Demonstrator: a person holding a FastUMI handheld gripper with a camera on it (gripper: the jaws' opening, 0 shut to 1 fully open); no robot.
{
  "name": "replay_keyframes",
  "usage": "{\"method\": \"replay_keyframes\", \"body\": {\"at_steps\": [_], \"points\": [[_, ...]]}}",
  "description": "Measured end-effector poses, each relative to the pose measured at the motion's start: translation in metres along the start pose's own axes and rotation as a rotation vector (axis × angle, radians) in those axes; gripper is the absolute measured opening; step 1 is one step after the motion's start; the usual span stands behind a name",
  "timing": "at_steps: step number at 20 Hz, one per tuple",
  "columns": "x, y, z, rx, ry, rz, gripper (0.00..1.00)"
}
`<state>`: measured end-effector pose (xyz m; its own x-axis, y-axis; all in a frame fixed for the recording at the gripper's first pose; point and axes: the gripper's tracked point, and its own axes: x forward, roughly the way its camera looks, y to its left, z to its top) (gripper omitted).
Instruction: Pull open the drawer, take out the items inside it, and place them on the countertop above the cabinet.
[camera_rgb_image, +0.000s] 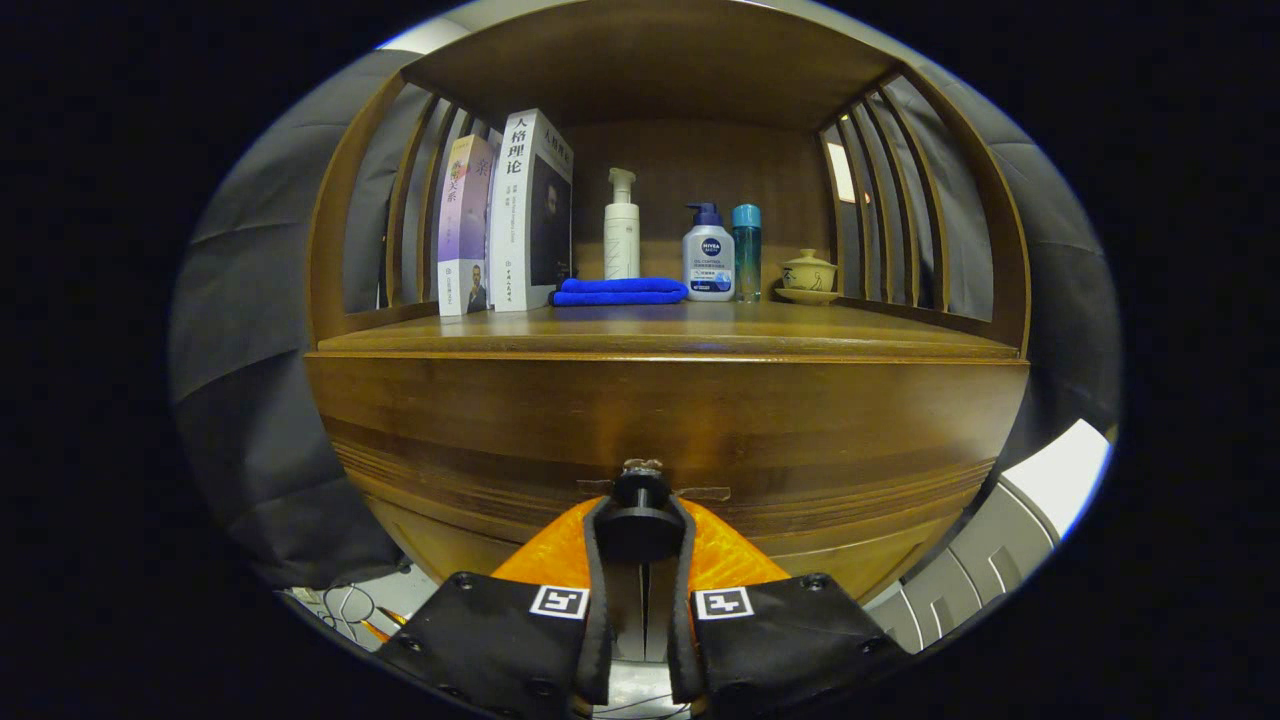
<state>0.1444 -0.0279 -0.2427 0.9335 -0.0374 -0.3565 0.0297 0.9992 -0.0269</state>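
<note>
A brown wooden cabinet fills the view ahead, with its drawer front directly before me. The round dark drawer knob sits between my two fingers, and my gripper is shut on it, one finger pressing each side. The drawer looks closed or barely out; its inside is hidden. The wooden countertop runs above the drawer front, beyond the fingers.
On the countertop stand two upright books, a folded blue cloth, a white pump bottle, a white-and-blue pump bottle, a teal bottle and a small lidded cup. Slatted sides and a top shelf enclose it.
</note>
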Motion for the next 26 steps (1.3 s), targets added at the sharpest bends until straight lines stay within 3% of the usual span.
{"method": "replay_keyframes", "body": {"at_steps": [26], "points": [[-0.096, 0.002, -0.027, 0.036, -0.019, 0.04, 0.25]]}}
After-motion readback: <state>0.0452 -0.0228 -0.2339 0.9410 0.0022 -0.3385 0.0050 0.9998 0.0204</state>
